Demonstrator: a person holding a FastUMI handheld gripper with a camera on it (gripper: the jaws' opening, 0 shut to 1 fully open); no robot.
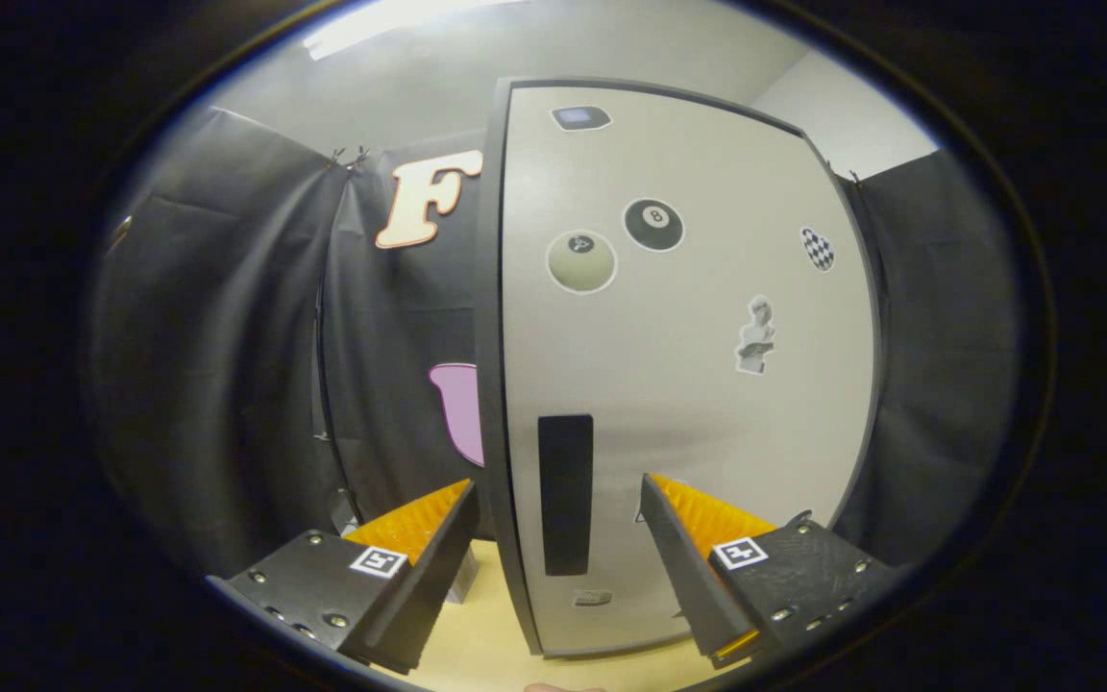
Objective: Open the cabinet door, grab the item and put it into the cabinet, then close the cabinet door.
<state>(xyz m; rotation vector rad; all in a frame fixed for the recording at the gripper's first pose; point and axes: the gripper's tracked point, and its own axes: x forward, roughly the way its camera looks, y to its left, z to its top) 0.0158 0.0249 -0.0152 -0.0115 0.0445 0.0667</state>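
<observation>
A tall pale grey cabinet door (688,384) with a dark frame stands upright just ahead of me, shut against its cabinet as far as I can see. Several stickers dot its face. A black vertical handle (565,493) sits low on the door near its left edge. My gripper (558,505) is open, with the handle and the door's left edge in the gap between the fingers. Neither finger touches the handle. A small pale object (463,582) rests on the table behind the left finger, mostly hidden.
The cabinet stands on a light wooden table (486,644). Black cloth walls hang to the left (227,365) and right (938,365) of the cabinet. A white ceiling with a strip light is above.
</observation>
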